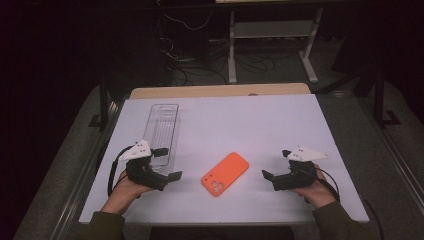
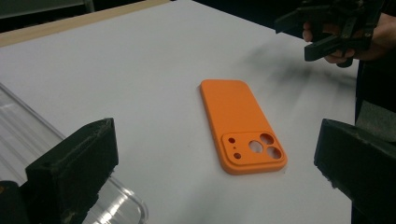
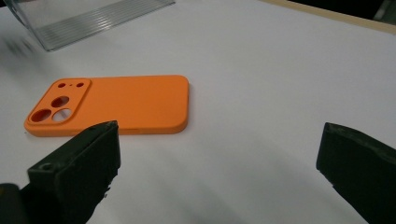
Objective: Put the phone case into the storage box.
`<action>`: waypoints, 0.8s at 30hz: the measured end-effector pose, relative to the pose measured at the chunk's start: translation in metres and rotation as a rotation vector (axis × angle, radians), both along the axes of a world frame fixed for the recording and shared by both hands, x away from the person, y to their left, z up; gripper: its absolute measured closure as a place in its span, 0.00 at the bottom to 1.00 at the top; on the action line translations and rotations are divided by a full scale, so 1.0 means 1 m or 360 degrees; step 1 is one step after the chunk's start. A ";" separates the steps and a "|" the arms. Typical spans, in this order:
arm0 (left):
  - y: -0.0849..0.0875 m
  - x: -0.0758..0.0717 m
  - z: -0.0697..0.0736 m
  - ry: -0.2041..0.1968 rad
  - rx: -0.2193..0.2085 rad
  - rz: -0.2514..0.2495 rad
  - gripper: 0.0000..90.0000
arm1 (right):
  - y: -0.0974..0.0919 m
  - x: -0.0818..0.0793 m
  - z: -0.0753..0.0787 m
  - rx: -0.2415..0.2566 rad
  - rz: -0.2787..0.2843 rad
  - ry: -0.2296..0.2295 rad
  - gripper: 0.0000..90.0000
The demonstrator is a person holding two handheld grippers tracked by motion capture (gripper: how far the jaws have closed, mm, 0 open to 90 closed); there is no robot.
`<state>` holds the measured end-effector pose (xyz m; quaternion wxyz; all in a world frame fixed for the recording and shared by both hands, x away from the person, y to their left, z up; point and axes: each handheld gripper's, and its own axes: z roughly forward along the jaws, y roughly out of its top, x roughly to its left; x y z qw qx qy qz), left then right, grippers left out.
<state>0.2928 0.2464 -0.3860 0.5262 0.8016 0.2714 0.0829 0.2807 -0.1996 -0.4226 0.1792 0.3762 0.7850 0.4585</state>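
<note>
Worktop (image 1: 280, 120): white sheet over a wooden top, dark room and cable clutter beyond the far edge.

Clear plastic tray (image 1: 164, 132): long, narrow, ribbed floor, empty, lying on the left half and running away from the person. Its near end sits just beside the left claw.

Orange phone case (image 1: 225, 173): flat on the sheet near the front edge, between the two claws, apart from both and from the tray. Back face up, camera cut-outs at the near end. In the left gripper view (image 2: 243, 126) it lies ahead and between the jaws.

Left claw (image 1: 167, 176): held low over the sheet, jaws spread wide, nothing in them.

Right claw (image 1: 274, 176): same attitude from the other side, jaws wide, empty.

Handling, as judged: case looks light, thin, probably a rubbery or soft plastic shell, so it may flex under pinch. Lying flat, it offers little edge; best hold is likely across the long sides near mid-length, or tipping one rim up first. Matte finish suggests fair grip; not fragile.
</note>
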 end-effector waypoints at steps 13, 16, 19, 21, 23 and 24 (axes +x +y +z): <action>-0.016 0.005 0.004 0.0046 0.0013 -0.0007 0.00 | 0.003 0.001 -0.001 -0.0010 0.0021 0.0007 0.00; -0.018 0.006 0.005 0.0027 0.0031 -0.0014 0.00 | 0.003 0.001 -0.001 -0.0017 0.0020 0.0028 0.00; -0.022 0.006 0.006 0.0040 0.0048 -0.0016 0.00 | 0.003 0.001 -0.001 -0.0023 0.0020 0.0023 0.00; -0.027 0.005 0.006 0.0051 0.0044 -0.0005 0.00 | 0.003 0.001 -0.001 -0.0030 0.0018 0.0016 0.00; -0.031 0.005 0.006 0.0051 0.0060 -0.0005 0.00 | 0.003 0.002 -0.001 -0.0039 0.0016 0.0010 0.00; -0.033 0.005 0.007 0.0051 0.0058 -0.0003 0.00 | 0.003 0.002 -0.001 -0.0043 0.0016 0.0006 0.00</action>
